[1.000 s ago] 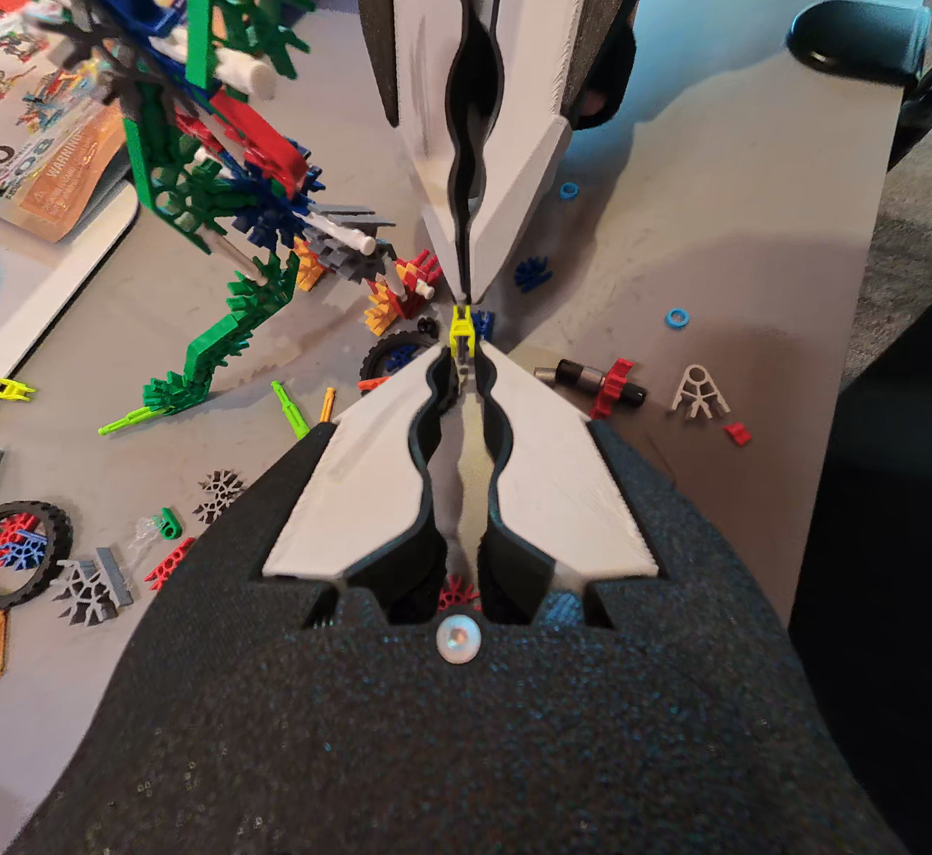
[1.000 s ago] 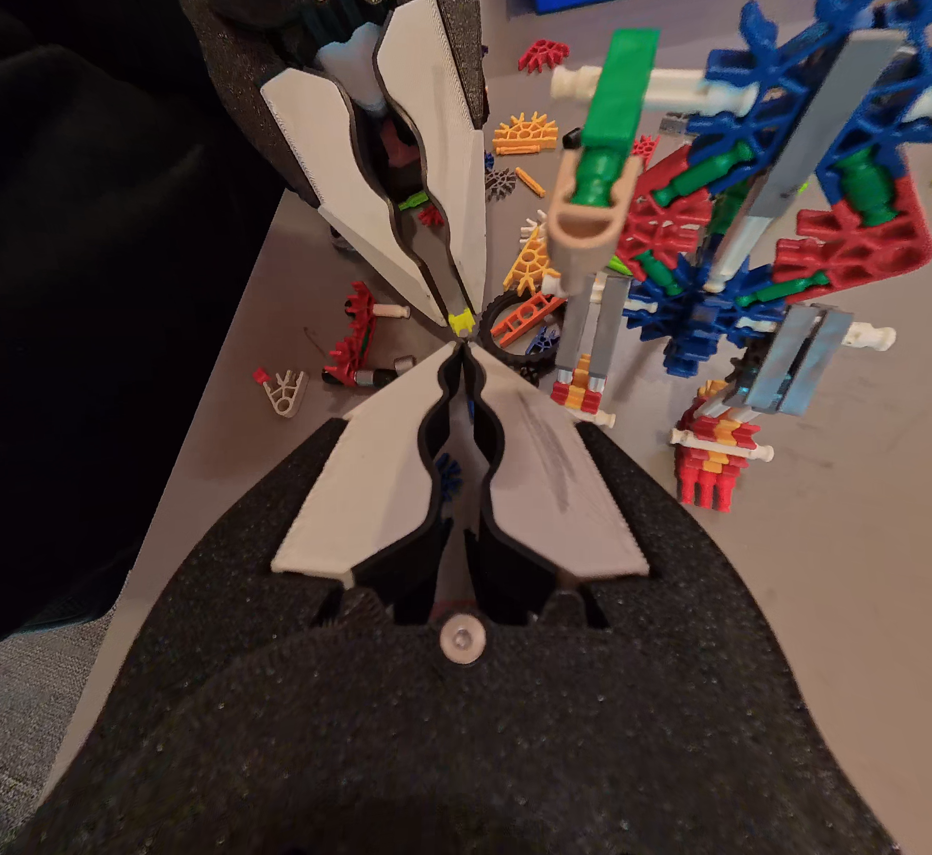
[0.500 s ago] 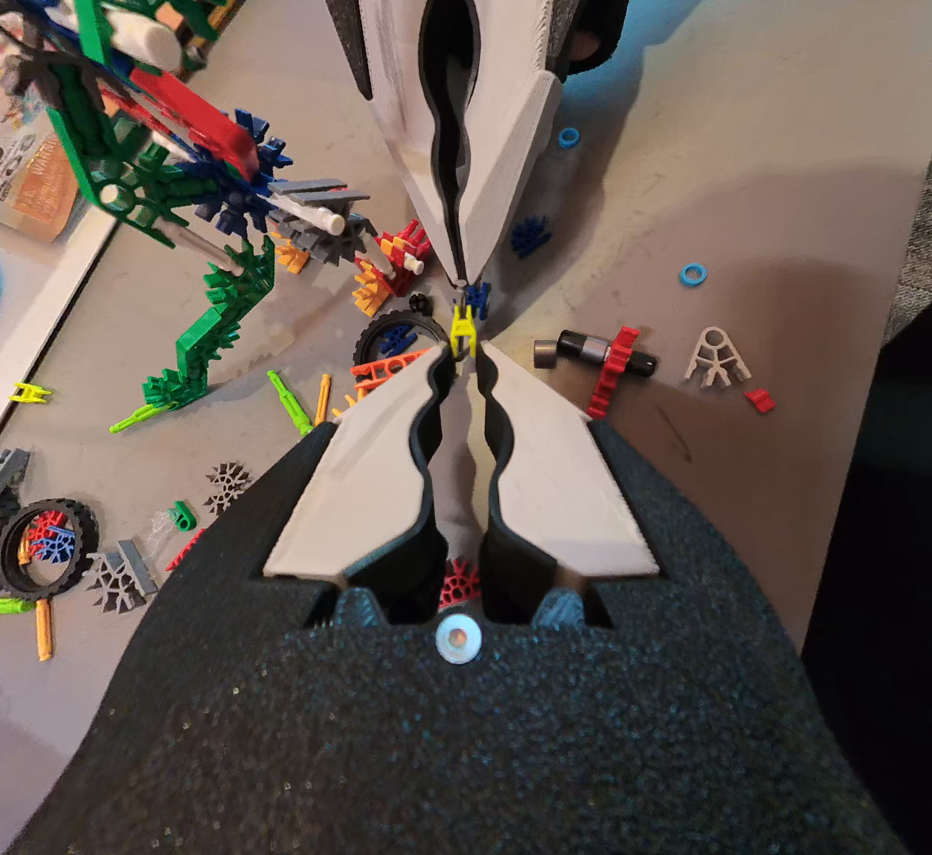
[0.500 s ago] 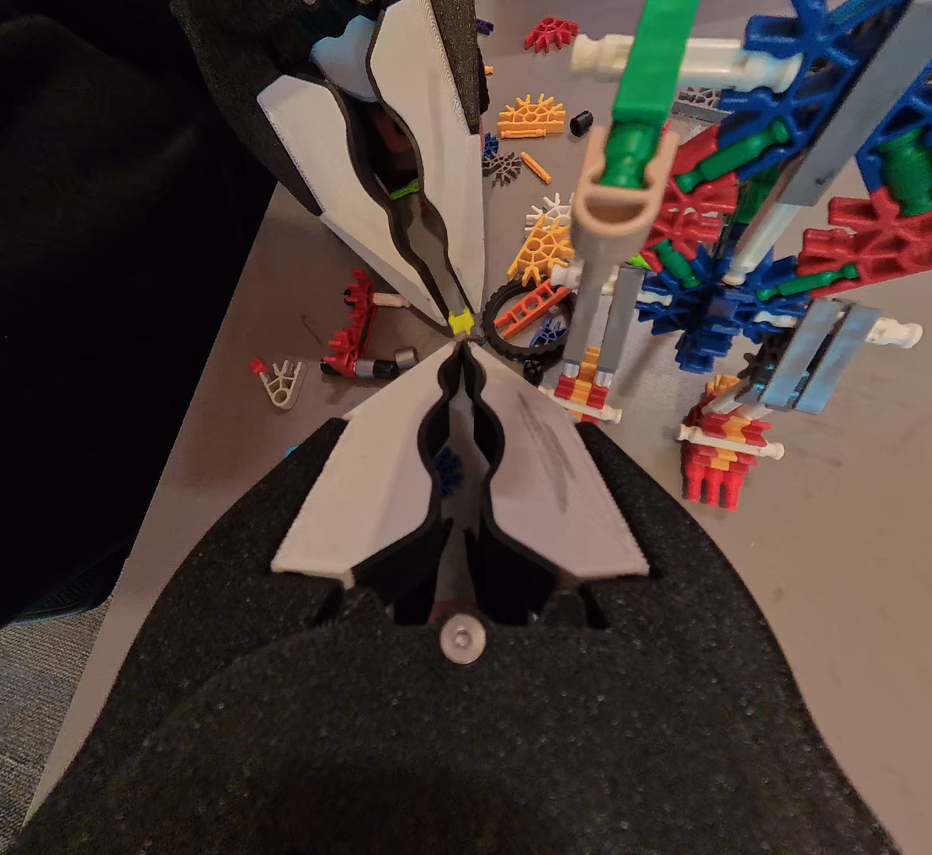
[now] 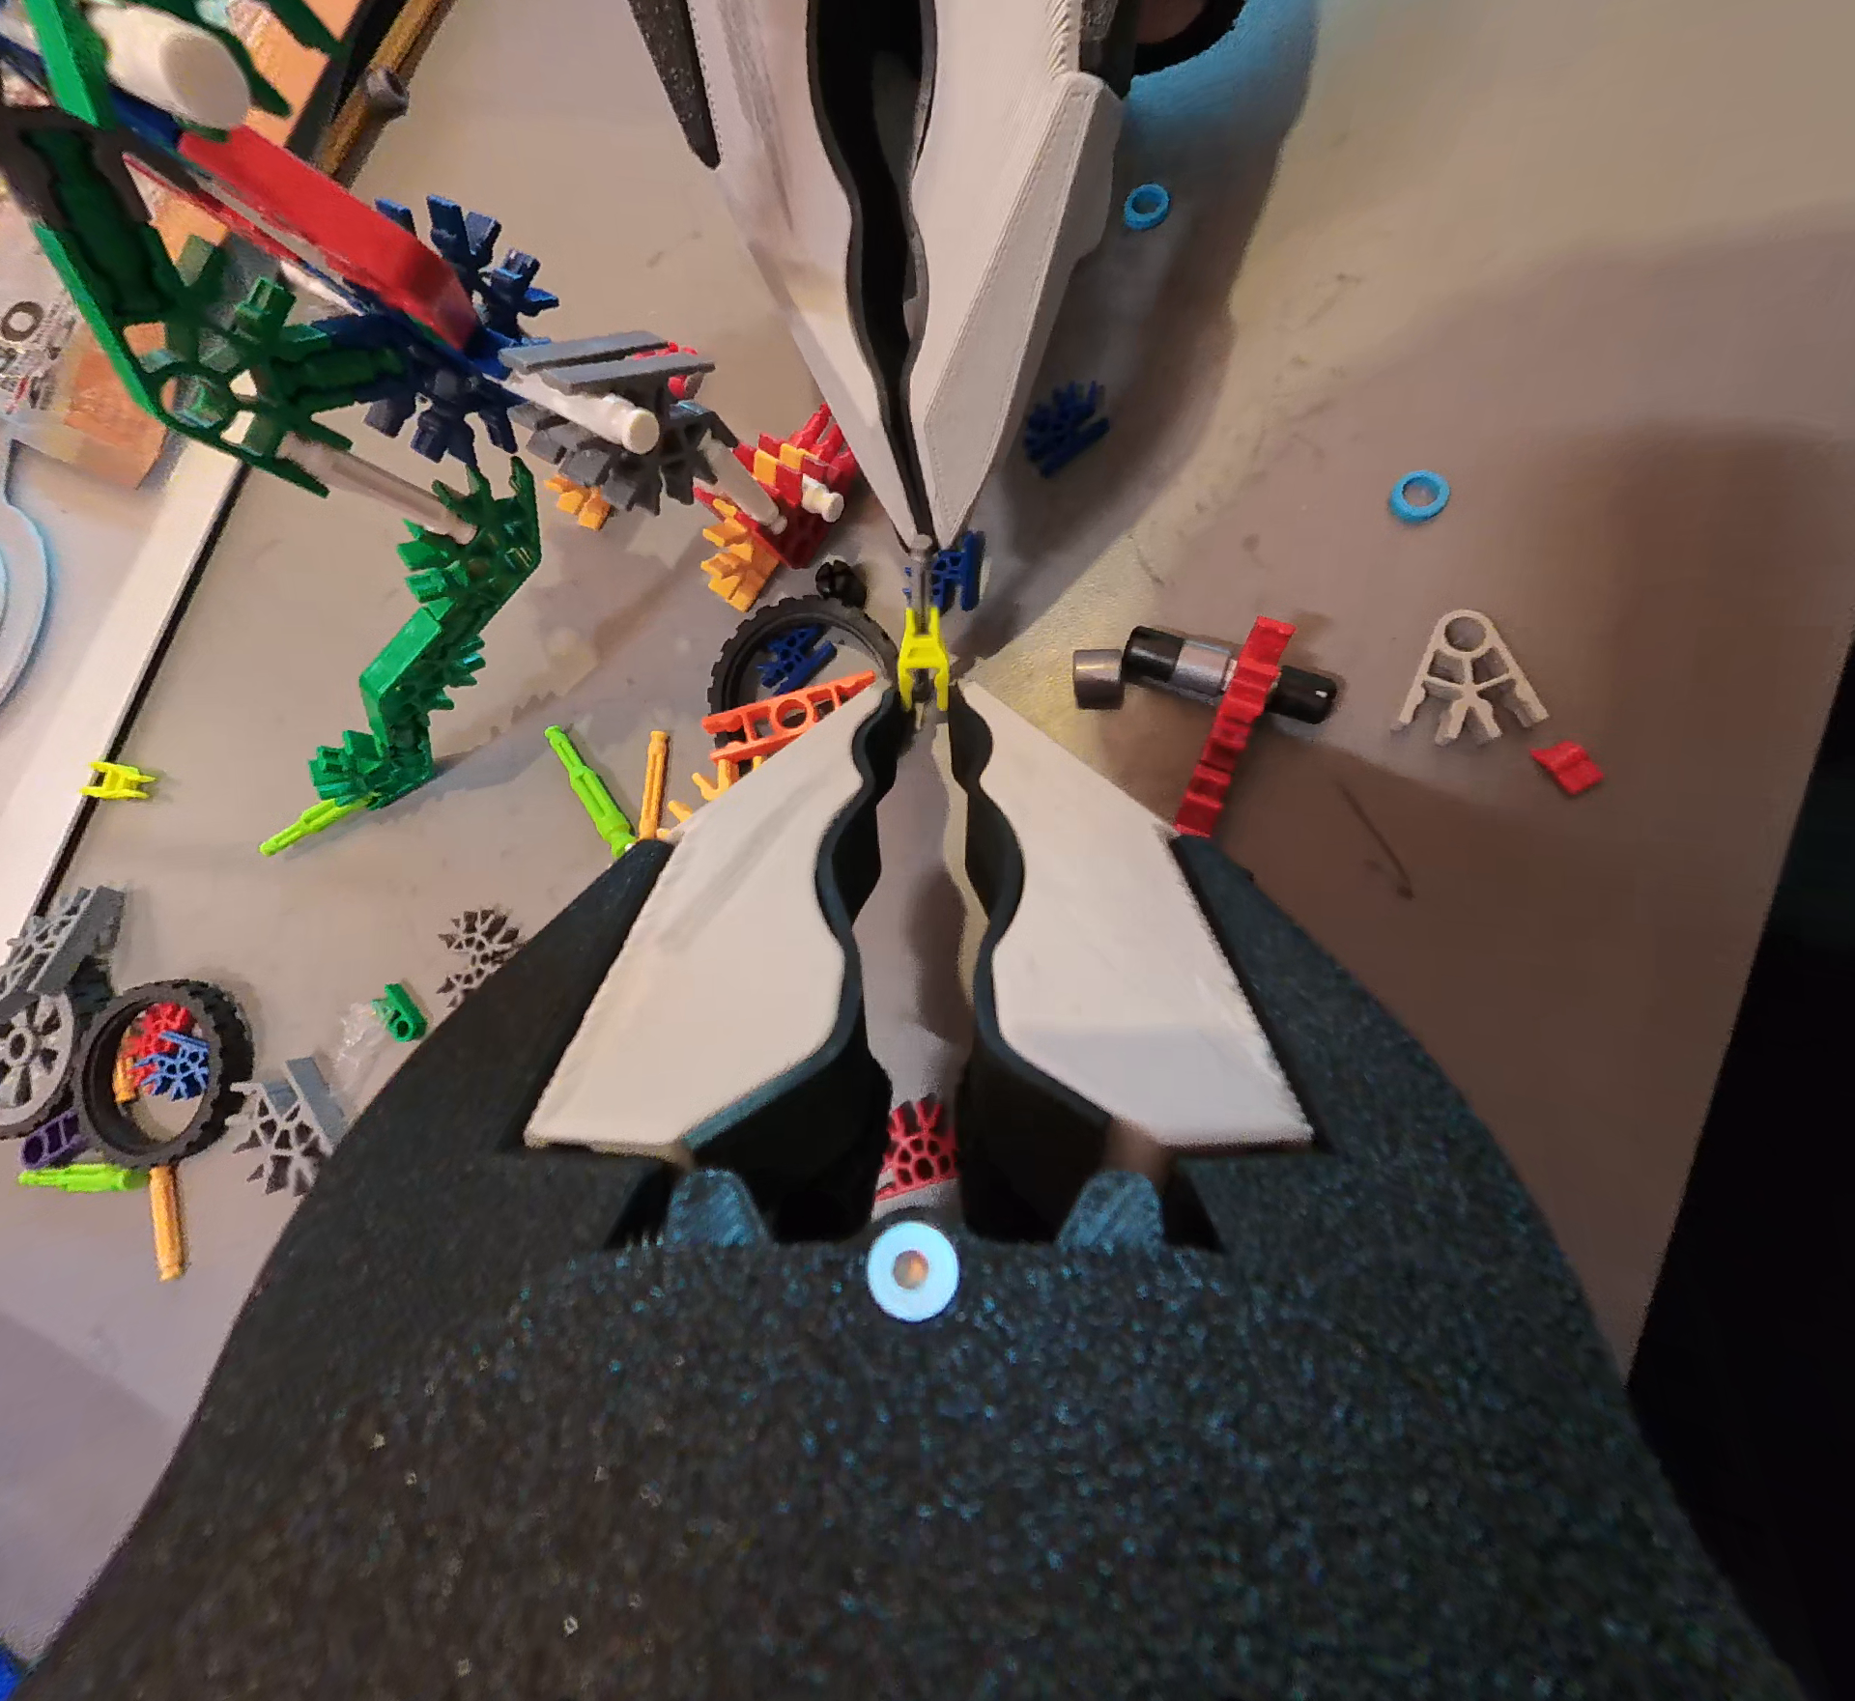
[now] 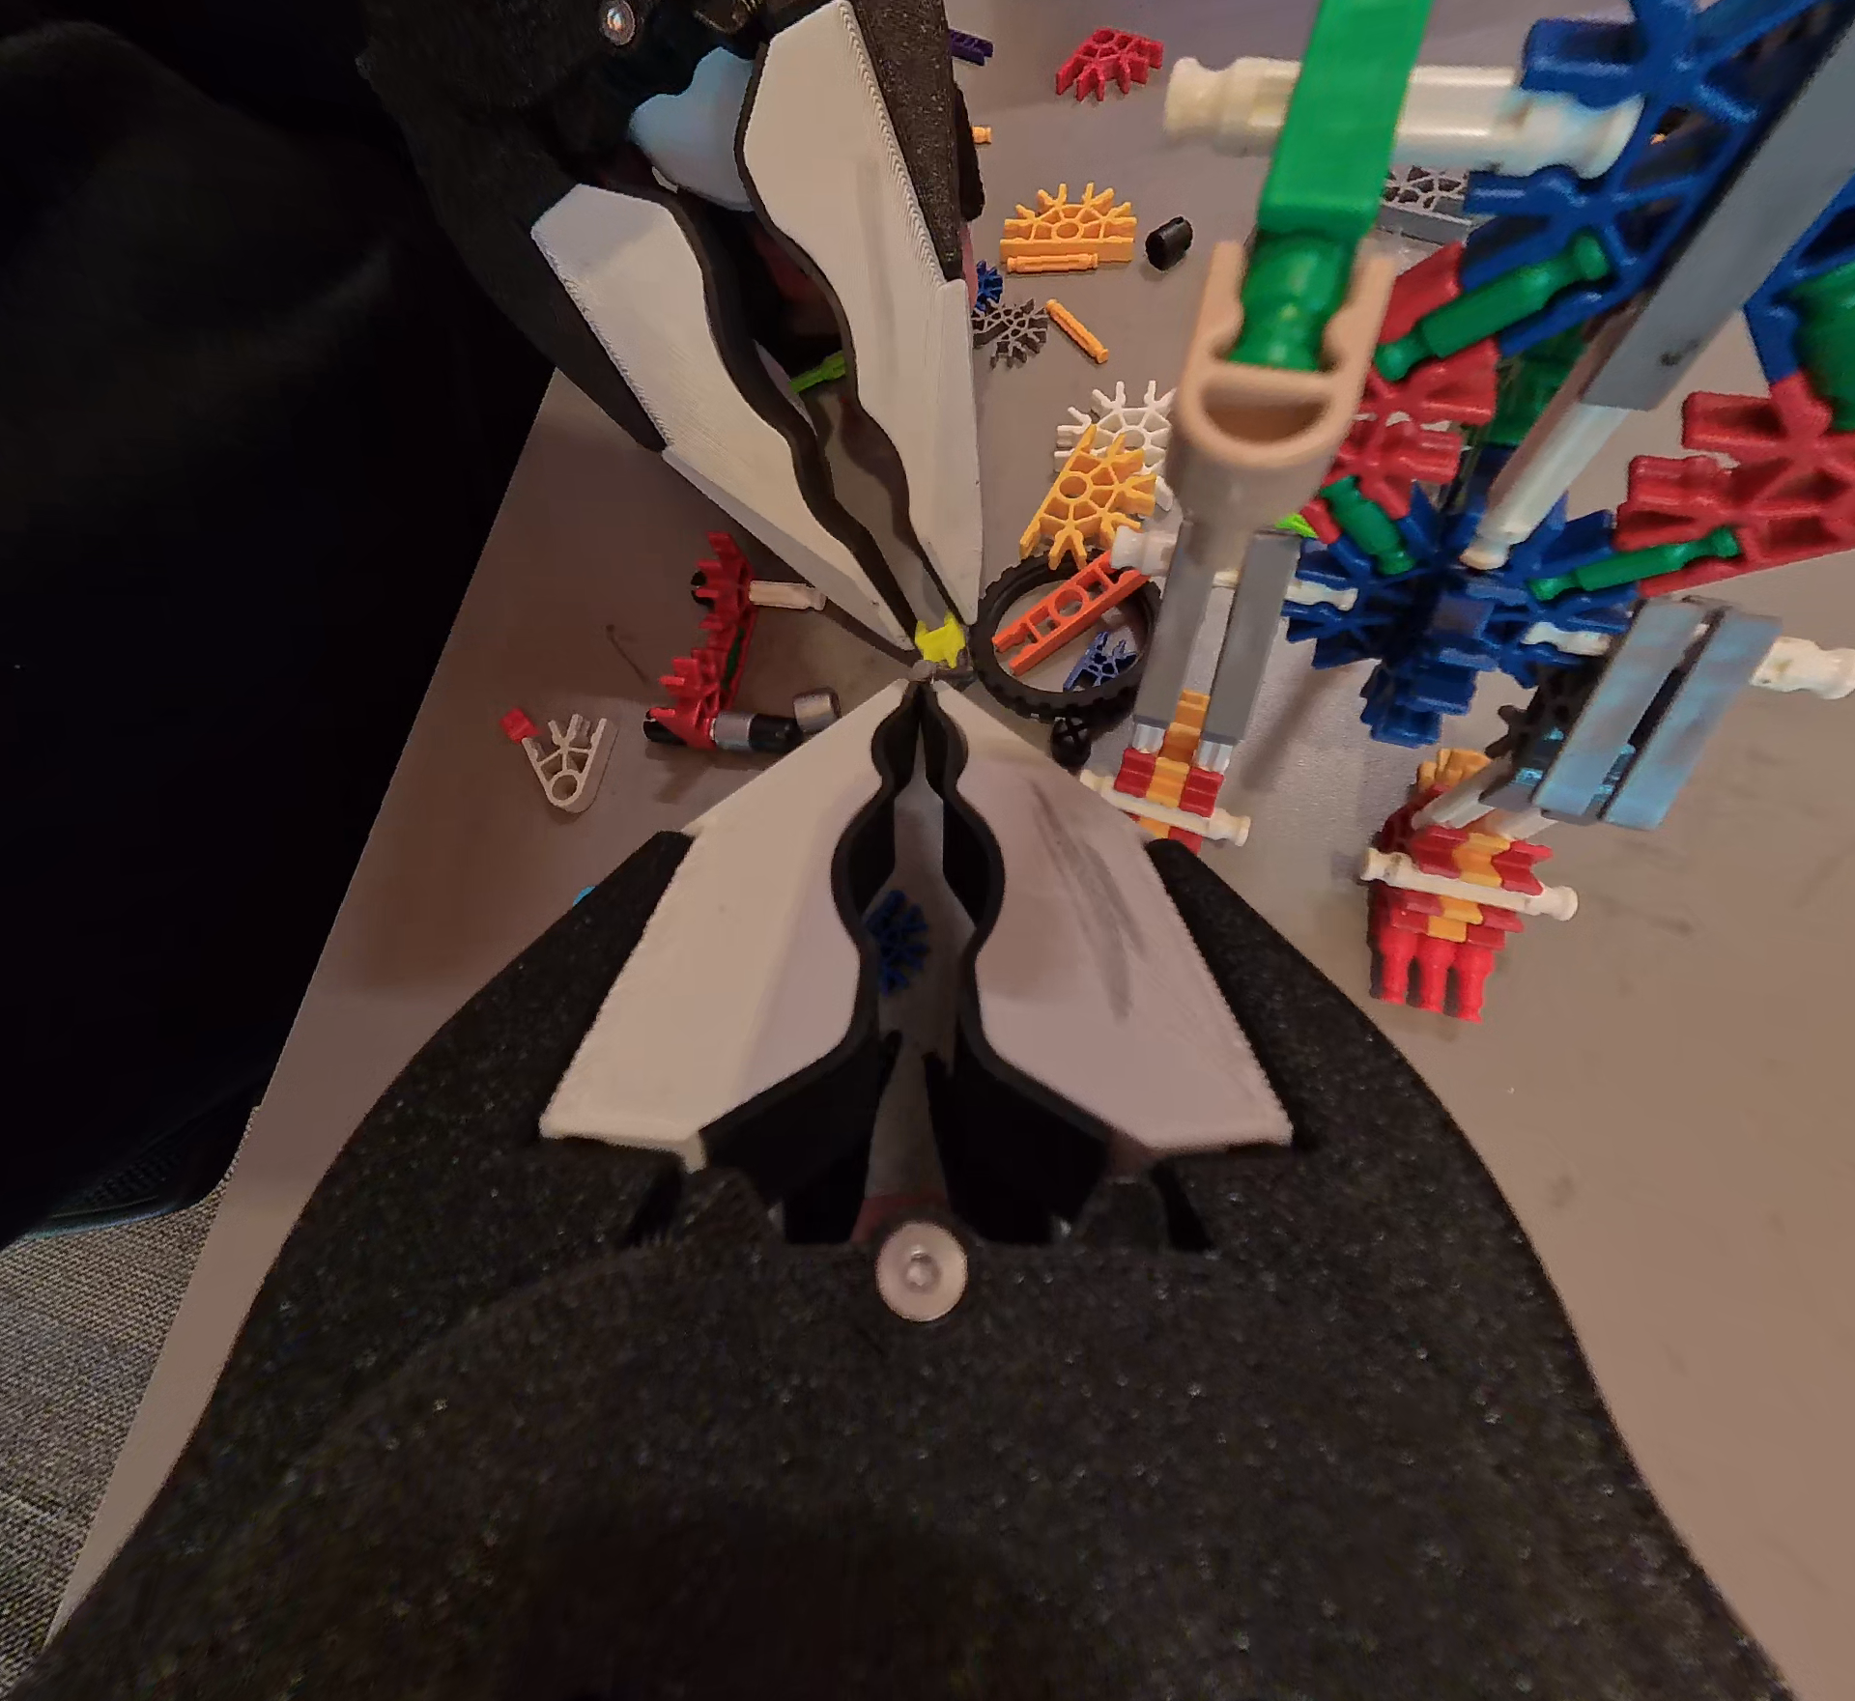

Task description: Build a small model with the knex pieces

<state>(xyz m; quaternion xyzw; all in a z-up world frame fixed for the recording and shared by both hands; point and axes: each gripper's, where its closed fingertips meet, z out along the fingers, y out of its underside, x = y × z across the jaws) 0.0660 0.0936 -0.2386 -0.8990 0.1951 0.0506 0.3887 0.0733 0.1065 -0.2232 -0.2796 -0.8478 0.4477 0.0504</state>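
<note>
**Asker:** While both claws meet nose to nose, what fills the widest part of the scene?

**Me:** Beneath everything is a pale grey table (image 5: 1506, 147). Biggest upon it is a toy model (image 6: 1506, 469) of snapped-together rods and connectors, blue, red, green and grey, at two o'clock from my right claw and at ten o'clock from my left.

**Asker:** And your claws?

**Me:** My left gripper (image 5: 921, 711) reaches up from six o'clock, its white fingers (image 5: 743, 930) pressed onto the lower end of a small yellow clip (image 5: 920, 659). My right gripper (image 6: 921, 687) comes from the opposite side, fingers pressed together on a short grey rod (image 5: 916, 571). The rod's free end sits in the top of the yellow clip, held above the table between the two tips.

**Asker:** What lies near that meeting point?

**Me:** Seen from my left claw: a black tyre (image 5: 793, 669) at nine o'clock with an orange ladder-like piece (image 5: 793, 715) across it, and a small blue connector (image 5: 954, 574) just behind the rod at twelve. At three o'clock lies a black and silver axle (image 5: 1205, 674) carrying a red toothed strip (image 5: 1230, 730). Farther right are a grey triangular connector (image 5: 1468, 679) and a tiny red piece (image 5: 1564, 768). Two light blue rings (image 5: 1418, 497) lie well apart at one and two o'clock.
</note>
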